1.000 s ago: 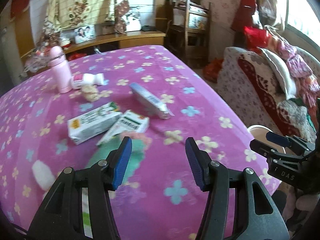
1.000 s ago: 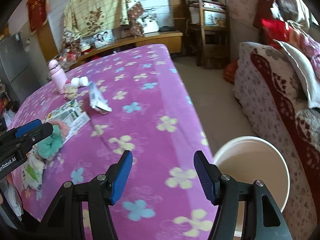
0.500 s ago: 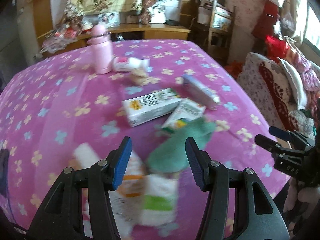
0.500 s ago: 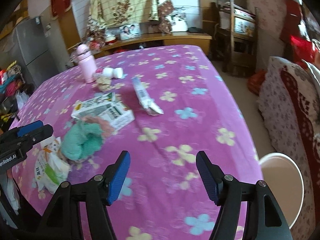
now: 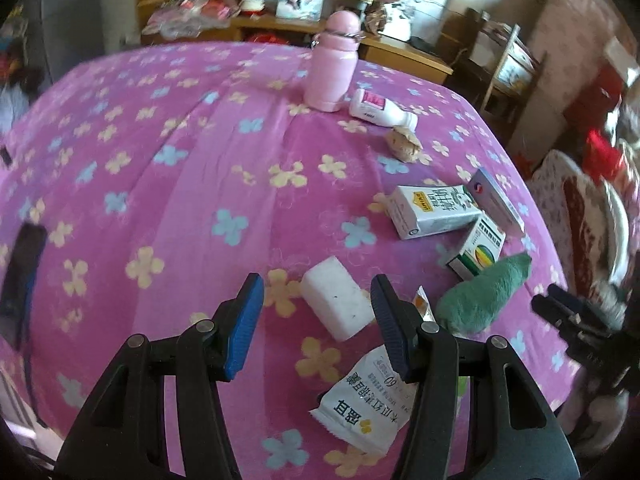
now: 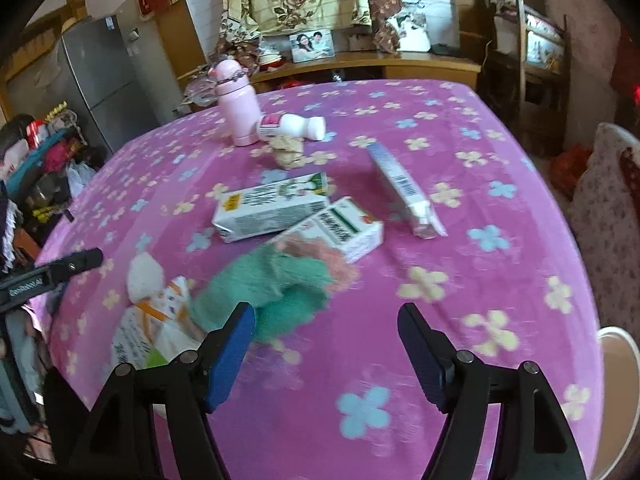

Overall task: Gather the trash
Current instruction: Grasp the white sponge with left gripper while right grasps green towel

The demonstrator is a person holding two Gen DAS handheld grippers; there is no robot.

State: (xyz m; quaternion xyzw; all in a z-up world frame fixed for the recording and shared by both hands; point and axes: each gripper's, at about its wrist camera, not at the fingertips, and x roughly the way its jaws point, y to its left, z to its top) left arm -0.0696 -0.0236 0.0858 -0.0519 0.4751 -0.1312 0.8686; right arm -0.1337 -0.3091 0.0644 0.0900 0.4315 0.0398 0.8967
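The left hand-held gripper [image 5: 316, 320] hangs half-wide and empty over the white block [image 5: 336, 304] near the counter's [image 5: 160, 184] near edge. The right hand-held gripper [image 6: 326, 344], empty, is opening. A careless closing could catch the green cloth [image 6: 276, 292] or snack wrapper [image 5: 364, 404] instead.

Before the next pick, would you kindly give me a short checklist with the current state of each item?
1. Left gripper empty: ok, jaws apart with nothing pressed between the pads.
2. Left gripper lined up on a piece: ok, the white block shows between its fingers.
3. Right gripper empty: ok, jaws opening, only the tablecloth between them.
4. Right gripper lined up on a piece: not ok, the green cloth sits off by its left finger.
5. Bucket within view: ok, its rim shows at the table's right edge.
6. Bucket has room: cannot tell, the inside is hidden.
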